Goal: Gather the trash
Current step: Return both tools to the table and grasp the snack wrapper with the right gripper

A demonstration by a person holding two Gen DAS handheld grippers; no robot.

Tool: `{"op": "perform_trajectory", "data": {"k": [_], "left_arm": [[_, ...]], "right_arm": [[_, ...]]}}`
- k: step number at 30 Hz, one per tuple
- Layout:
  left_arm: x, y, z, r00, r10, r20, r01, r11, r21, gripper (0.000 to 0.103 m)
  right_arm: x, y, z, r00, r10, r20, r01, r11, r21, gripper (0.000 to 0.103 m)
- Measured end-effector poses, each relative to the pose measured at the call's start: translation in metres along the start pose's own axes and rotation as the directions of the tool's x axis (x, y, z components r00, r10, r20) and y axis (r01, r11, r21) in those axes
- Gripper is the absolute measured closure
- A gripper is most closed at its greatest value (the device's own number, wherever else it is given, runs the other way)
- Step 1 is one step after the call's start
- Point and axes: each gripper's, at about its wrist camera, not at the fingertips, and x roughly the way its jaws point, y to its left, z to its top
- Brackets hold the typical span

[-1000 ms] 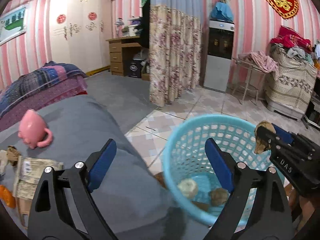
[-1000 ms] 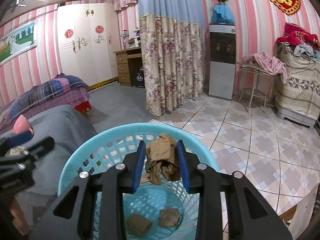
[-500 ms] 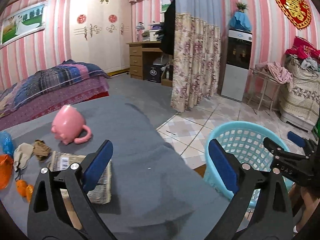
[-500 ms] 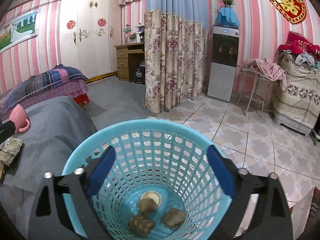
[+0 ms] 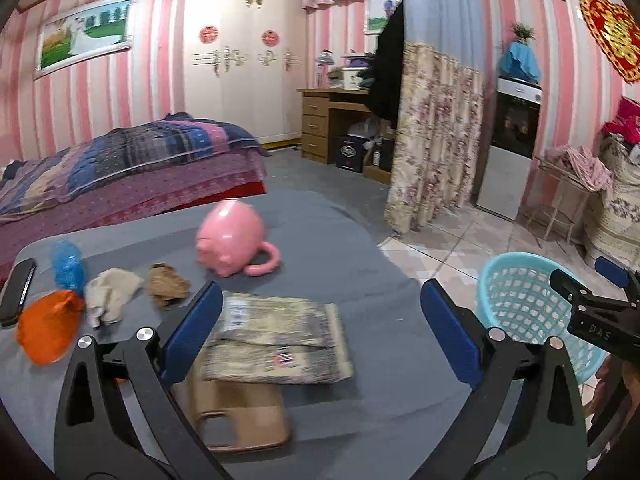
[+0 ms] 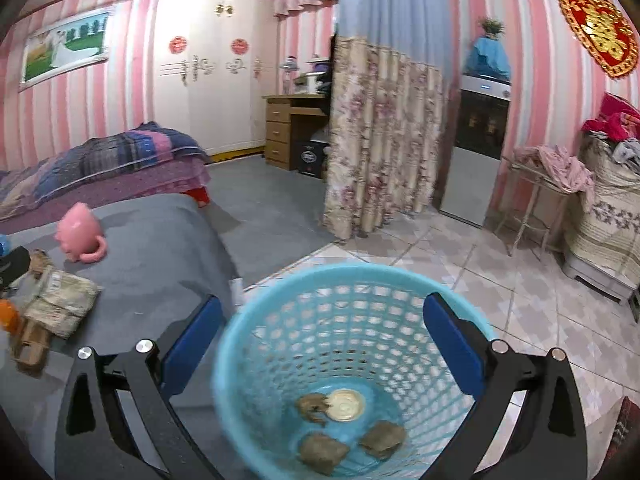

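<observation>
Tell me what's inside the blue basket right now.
The blue basket holds three crumpled brown wads on its floor, around a pale round disc. The near wall hides a strip of the floor, so anything lying there can't be seen.

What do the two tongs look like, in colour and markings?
Both the left tongs and the right tongs have black angular arms with cut-out slots, silver round bolts and flat blue pads. The right tongs carry the white letters "DAS".
</observation>
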Motion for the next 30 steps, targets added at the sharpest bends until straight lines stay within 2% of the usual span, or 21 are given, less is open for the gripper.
{"op": "perform_trajectory", "data": {"k": [7,13,18,26,30], "left_arm": [[-0.02,0.059,-0.007,0.996,0.089,-0.006,-0.089,0.996,-0.03,0.006],[-0.034,0.115,-0.022,0.984,0.177,-0.03,-0.179,0.982,-0.062,0.006],[-0.04,0.155,-0.037,0.969,0.239,-0.064,-0.243,0.967,-0.073,0.006],[-0.041,0.194,-0.061,0.952,0.284,-0.115,-0.294,0.952,-0.084,0.006],[-0.039,0.205,-0.069,0.95,0.28,-0.14,-0.294,0.951,-0.093,0.006]], "right_arm": [[-0.012,0.048,0.008,0.995,0.103,-0.011,-0.103,0.995,-0.011,0.004],[-0.009,0.083,0.003,0.989,0.148,-0.02,-0.149,0.989,-0.023,0.004],[0.002,0.12,-0.005,0.975,0.21,-0.073,-0.213,0.976,-0.032,0.004],[0.023,0.182,-0.023,0.945,0.279,-0.169,-0.294,0.953,-0.073,0.004],[0.039,0.203,-0.031,0.934,0.269,-0.233,-0.3,0.948,-0.107,0.005]]}}
